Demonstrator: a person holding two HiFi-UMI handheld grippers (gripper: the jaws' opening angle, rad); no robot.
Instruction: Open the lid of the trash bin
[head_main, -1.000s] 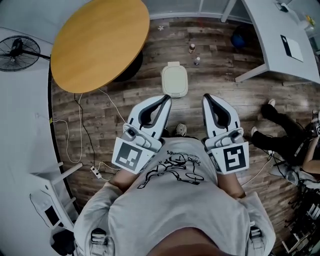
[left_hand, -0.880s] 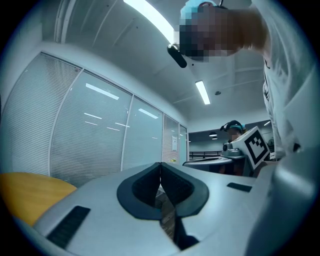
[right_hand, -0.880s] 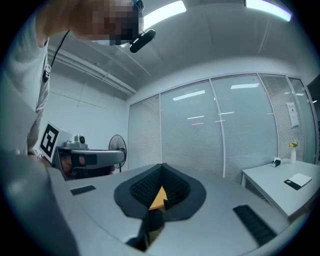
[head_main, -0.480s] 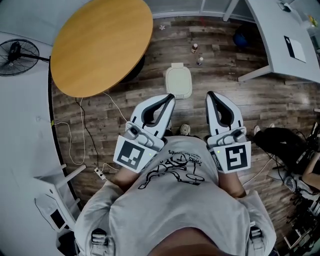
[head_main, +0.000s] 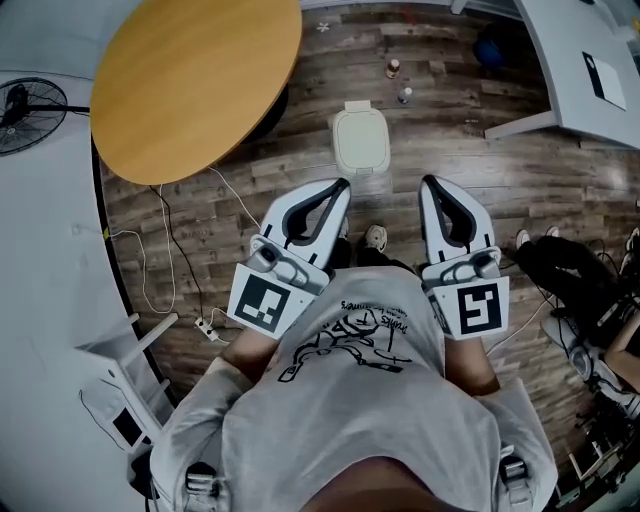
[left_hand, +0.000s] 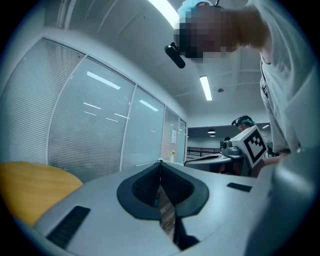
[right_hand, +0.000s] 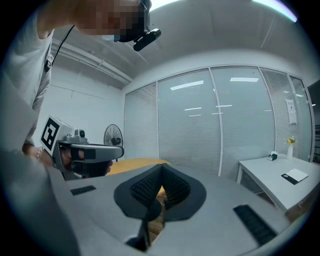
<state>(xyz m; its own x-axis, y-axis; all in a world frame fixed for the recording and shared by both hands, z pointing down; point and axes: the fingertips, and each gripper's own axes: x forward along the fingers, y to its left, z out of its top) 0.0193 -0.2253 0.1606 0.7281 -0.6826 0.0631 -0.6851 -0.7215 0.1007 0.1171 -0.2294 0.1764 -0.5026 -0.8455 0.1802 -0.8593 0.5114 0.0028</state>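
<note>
Standing on the wood floor (head_main: 450, 140), I hold both tongs in front of my chest, well apart from the work.

1. Far left: a fan (head_main: 25, 108) and a round tabletop (head_main: 190, 80). Loose cables (head_main: 150, 250) run across the floor to a power strip (head_main: 207, 327) near my left side. Hazard: a step toward the bin that drifts left can snag a cable.
2. Left tongs (head_main: 342, 184): tips pressed together, nothing between them. Hazard: lowered like this, they can only push on the lid. I must spread them before they can take an edge.
3. Centre: the trash bin (head_main: 361, 168) stands on the floor ahead of both tongs, roughly between their lines. Its lid (head_main: 361, 138) lies flat and shut. The bin looks light. Hazard: a lift taken at one corner, or against the hinge side, can tip or slide it. I cannot tell from here which edge hinges. Two small bottles (head_main: 393, 68) stand just beyond, and a shoved bin could knock them over.
4. Right tongs (head_main: 428, 182): likewise pressed together and empty. The same caution applies.
5. Right: a white tabletop (head_main: 590, 60) and a seated person (head_main: 565, 270) whose legs reach toward my side. Hazard: a wide step or a swing of my right arm can strike them.
</note>
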